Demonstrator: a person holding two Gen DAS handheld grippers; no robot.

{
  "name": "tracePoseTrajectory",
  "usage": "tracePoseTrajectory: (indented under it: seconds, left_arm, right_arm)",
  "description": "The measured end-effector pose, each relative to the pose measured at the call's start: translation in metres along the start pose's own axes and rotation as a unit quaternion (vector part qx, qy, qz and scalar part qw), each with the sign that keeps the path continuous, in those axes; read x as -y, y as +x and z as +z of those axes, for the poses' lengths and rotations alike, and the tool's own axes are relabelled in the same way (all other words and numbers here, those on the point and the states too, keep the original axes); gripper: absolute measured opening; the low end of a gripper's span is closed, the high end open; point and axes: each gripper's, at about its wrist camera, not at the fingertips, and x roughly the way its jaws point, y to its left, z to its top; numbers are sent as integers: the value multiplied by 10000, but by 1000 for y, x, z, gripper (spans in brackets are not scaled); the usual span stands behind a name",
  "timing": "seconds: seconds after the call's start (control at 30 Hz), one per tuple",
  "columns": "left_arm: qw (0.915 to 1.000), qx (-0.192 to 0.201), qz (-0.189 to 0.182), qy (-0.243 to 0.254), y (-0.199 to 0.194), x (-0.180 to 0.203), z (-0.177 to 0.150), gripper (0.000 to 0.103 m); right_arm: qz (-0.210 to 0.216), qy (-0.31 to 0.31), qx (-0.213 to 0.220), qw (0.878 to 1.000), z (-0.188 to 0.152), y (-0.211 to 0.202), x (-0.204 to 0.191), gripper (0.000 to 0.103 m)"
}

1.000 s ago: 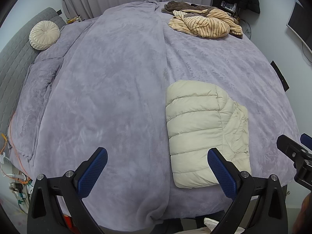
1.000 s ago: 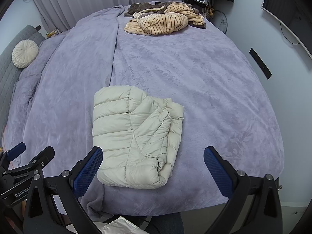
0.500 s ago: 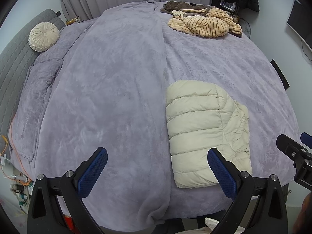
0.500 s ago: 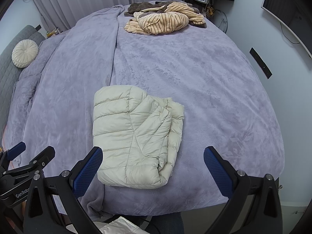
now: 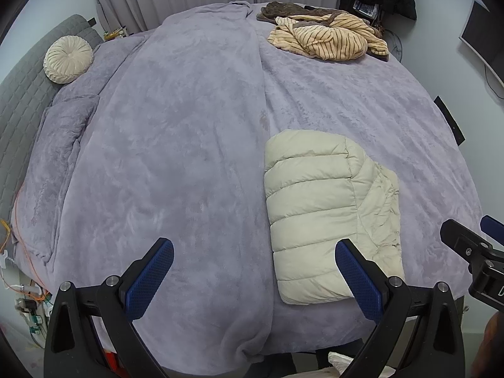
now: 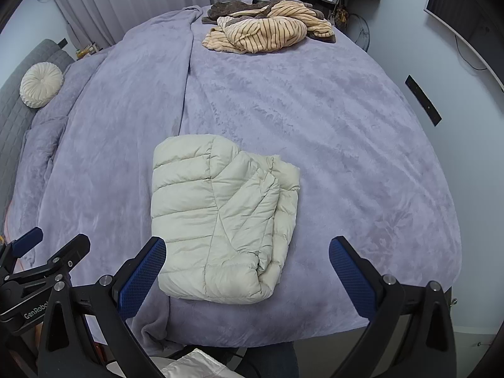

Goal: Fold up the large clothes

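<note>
A cream quilted puffer jacket [image 5: 327, 214] lies folded into a compact rectangle near the front edge of the bed; it also shows in the right wrist view [image 6: 220, 220]. My left gripper [image 5: 255, 271] is open and empty, held above the bed's front edge, its right finger over the jacket's near corner. My right gripper [image 6: 249, 271] is open and empty, held above the jacket's near end. Neither touches the jacket.
The bed is covered by a purple fleece blanket [image 5: 173, 145]. A tan striped garment pile [image 5: 324, 36] lies at the far end, also in the right wrist view [image 6: 267, 30]. A round cream cushion [image 5: 67, 60] sits far left. A white item [image 6: 192, 365] lies below the bed edge.
</note>
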Motion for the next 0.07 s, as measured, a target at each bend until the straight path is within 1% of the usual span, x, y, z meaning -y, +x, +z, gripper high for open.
tracePoseTrajectory:
  seconds: [0.07]
  left_arm:
    - [10000,-14,17,25,1,1,1,103]
  right_arm:
    - [0,-2,3,10000,0,0,0,103]
